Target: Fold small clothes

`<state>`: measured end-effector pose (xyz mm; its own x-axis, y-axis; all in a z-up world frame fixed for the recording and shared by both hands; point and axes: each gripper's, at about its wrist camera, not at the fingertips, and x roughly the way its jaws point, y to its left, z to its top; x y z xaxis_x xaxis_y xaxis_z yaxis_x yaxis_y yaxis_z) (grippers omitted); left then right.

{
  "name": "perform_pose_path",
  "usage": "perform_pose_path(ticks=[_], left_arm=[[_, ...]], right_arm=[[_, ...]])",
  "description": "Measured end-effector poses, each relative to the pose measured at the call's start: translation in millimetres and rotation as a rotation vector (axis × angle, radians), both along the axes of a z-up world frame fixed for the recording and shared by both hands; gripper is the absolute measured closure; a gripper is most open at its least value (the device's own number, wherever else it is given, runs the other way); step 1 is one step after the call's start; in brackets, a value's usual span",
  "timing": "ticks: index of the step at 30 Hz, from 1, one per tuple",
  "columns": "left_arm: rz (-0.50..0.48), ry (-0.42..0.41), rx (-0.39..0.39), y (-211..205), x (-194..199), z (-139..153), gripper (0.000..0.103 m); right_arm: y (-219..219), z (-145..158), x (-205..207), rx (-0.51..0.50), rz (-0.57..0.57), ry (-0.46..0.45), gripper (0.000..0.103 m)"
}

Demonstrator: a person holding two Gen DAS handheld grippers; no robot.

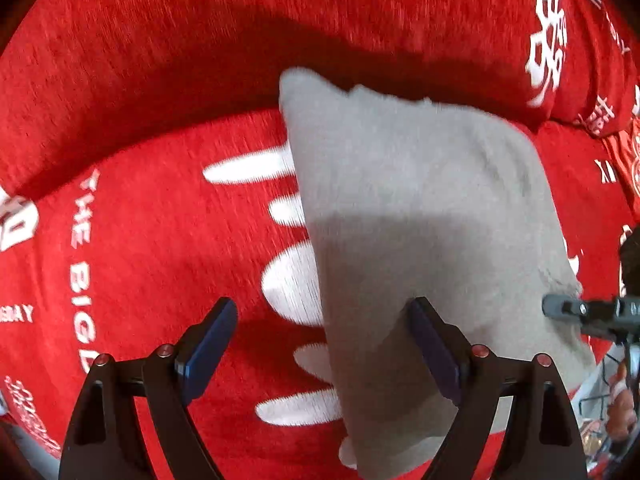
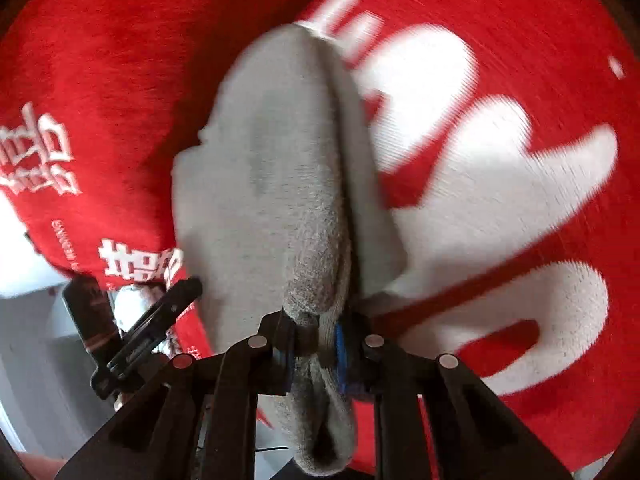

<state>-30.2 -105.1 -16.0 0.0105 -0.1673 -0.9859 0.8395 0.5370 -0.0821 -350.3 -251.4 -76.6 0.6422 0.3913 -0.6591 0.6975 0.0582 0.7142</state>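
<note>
While the left gripper is hovering with jaws spread wide and gripping nothing, the grey sock is lying on the red blanket, one pad just over its near edge, probably lining up to take that side. Seen from the right wrist, the right gripper is pinching the sock's bunched end, likely holding it taut for folding.

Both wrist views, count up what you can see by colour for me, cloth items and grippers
Grey sock: 1
Red printed blanket: 1
Black grippers: 2, left gripper open, right gripper shut on the sock
Total: 4
</note>
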Motion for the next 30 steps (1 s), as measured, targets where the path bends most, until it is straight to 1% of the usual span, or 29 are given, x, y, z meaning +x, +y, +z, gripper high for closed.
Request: perform_pose_path(ticks=[1, 4, 7, 8, 9, 11, 13, 15, 17, 19, 21, 22, 23, 24, 26, 28, 29, 30], left_arm=[[0.011, 0.006, -0.01, 3, 1, 0, 0.014], [0.012, 0.011, -0.002, 7, 3, 4, 0.014], [0.0, 0.001, 0.016, 9, 4, 11, 0.014], [-0.002, -0.003, 0.017, 10, 4, 15, 0.014], [-0.001, -0.003, 0.014, 12, 5, 18, 0.014], [0.0, 0.011, 0.002, 15, 2, 26, 0.014], [-0.008, 0.034, -0.002, 17, -1, 27, 0.014], [-0.03, 0.035, 0.019, 17, -8, 22, 0.014], [-0.056, 0.03, 0.062, 19, -18, 10, 0.014], [-0.071, 0.026, 0.091, 24, -27, -1, 0.014], [-0.066, 0.029, 0.105, 28, -31, -8, 0.014], [-0.058, 0.034, 0.108, 29, -31, -9, 0.014], [-0.048, 0.041, 0.11, 31, -31, -9, 0.014], [-0.039, 0.049, 0.11, 31, -30, -9, 0.014], [-0.03, 0.053, 0.114, 32, -29, -7, 0.014], [-0.033, 0.047, 0.114, 32, -30, -5, 0.014], [-0.035, 0.046, 0.116, 32, -30, -5, 0.014], [-0.036, 0.046, 0.119, 31, -30, -5, 0.014]], right_arm=[[-2, 2, 0, -0.004, -0.004, 0.001, 0.086], [-3, 13, -1, -0.079, 0.05, 0.053, 0.079], [-5, 33, -1, -0.168, 0.076, 0.133, 0.066], [-7, 41, -5, -0.199, 0.074, 0.148, 0.059], [-7, 47, -7, -0.21, 0.069, 0.142, 0.058], [-8, 58, -13, -0.21, 0.053, 0.102, 0.058], [-8, 69, -15, -0.213, 0.05, 0.069, 0.058], [-2, 80, -9, -0.245, 0.073, 0.055, 0.058], [6, 86, 0, -0.27, 0.123, 0.055, 0.058], [17, 83, 10, -0.297, 0.19, 0.101, 0.058], [30, 67, 26, -0.346, 0.297, 0.213, 0.058], [35, 56, 27, -0.362, 0.347, 0.267, 0.058], [37, 46, 26, -0.358, 0.373, 0.305, 0.058], [38, 39, 22, -0.343, 0.374, 0.321, 0.058], [31, 36, 11, -0.29, 0.313, 0.3, 0.057], [26, 39, 6, -0.287, 0.297, 0.315, 0.055], [22, 44, 3, -0.291, 0.286, 0.311, 0.052], [19, 48, 2, -0.295, 0.277, 0.303, 0.052]])
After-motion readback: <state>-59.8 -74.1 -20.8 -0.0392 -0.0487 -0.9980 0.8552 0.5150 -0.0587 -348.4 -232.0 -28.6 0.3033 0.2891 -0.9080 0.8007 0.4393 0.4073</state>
